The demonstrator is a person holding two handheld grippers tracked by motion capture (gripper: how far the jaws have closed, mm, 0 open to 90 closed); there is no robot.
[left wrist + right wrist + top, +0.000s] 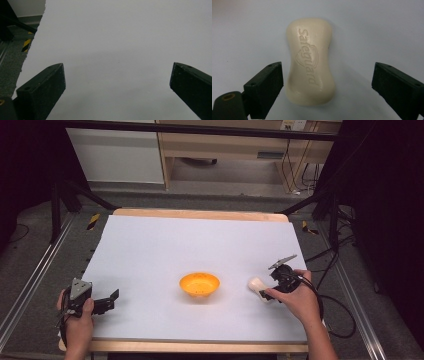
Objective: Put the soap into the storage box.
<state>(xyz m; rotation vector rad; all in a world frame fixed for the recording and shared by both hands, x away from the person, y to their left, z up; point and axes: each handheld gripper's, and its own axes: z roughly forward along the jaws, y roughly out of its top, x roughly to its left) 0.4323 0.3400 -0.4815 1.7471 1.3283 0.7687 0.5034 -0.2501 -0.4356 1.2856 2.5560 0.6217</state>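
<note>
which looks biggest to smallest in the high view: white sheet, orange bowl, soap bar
1. white sheet
2. orange bowl
3. soap bar, partly hidden by the right gripper, so it may look smaller than it is.

Bare white sheet (165, 245) all round, orange bowl (199, 285) mid-table, soap (257, 286) beside it.

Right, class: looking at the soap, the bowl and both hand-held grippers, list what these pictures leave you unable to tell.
- Soap: its underside, hidden against the table in the right gripper view; its lettering is too small to read in the high view.
- Bowl: its base, hidden by its own rim; the dark specks inside are too small to identify.
- Right hand-held gripper: jaw tips hidden behind hand and soap in the high view.
</note>
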